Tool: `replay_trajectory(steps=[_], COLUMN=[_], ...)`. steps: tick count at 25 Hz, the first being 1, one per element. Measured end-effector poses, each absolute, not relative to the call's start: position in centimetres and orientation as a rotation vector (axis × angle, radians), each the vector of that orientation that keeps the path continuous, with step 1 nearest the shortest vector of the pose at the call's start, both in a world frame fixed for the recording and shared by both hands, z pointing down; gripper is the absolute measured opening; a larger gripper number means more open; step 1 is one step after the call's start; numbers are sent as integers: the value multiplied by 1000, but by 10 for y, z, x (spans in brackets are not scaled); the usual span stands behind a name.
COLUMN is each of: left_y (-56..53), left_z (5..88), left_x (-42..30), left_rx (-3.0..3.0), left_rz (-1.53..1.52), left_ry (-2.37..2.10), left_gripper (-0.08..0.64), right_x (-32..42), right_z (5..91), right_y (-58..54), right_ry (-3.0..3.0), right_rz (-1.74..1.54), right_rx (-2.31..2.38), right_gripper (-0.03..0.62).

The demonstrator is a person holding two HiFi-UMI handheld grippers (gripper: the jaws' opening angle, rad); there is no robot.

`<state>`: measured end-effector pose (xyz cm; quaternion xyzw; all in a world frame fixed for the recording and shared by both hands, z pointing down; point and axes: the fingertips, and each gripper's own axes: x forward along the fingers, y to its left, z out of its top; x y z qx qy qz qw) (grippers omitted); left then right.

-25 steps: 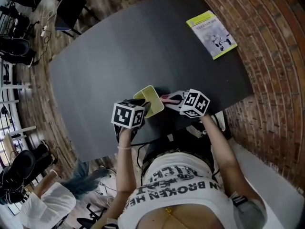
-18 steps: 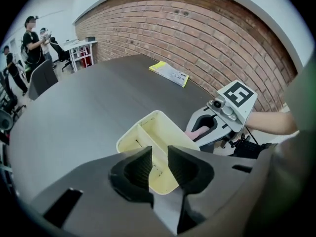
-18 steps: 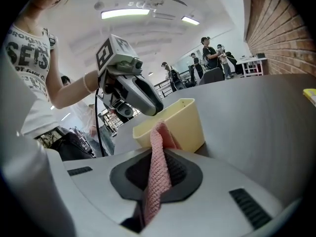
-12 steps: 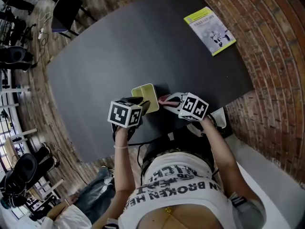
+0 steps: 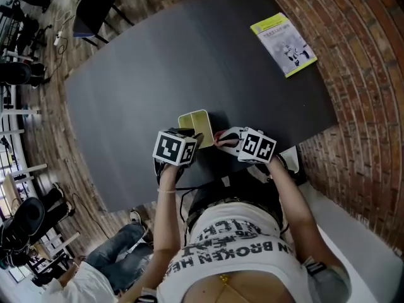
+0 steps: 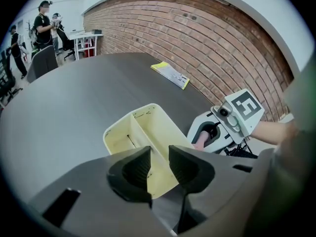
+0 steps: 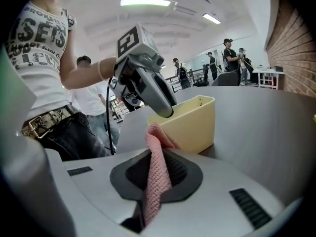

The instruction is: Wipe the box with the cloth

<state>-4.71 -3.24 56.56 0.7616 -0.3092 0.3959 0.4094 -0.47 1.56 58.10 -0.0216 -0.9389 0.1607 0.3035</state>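
A pale yellow open box (image 5: 197,124) with an inner divider sits near the table's front edge. My left gripper (image 5: 191,140) is at its near end, and in the left gripper view the box (image 6: 143,132) wall runs between the narrowly spaced jaws of the left gripper (image 6: 159,154), shut on it. My right gripper (image 5: 222,137) is just right of the box, shut on a pink cloth (image 7: 157,174) that sticks up from the right gripper (image 7: 158,154). The cloth's tip is close beside the box (image 7: 192,125); contact is unclear.
The dark table (image 5: 189,62) holds a yellow-edged booklet (image 5: 283,45) at its far right corner, also in the left gripper view as the booklet (image 6: 170,74). A brick wall (image 6: 207,43) lies beyond the table. Chairs (image 5: 95,8) and people stand far left.
Little differs. The right gripper with the cloth has drifted slightly toward the table's near edge, and the left gripper has edged a bit right at the box.
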Motion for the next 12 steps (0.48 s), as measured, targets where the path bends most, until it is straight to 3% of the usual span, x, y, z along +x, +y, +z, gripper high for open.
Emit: replay_trajectory(steps=[12], left_y=[-31], left_z=[567], left_x=[-47], left_rx=[1927], left_rz=[1026], left_ry=[-786], left_gripper=[117], right_x=[-8], right_z=[586], right_y=[-11], right_ry=[-2478], right_rz=[400], right_rx=[-55], right_gripper=[17])
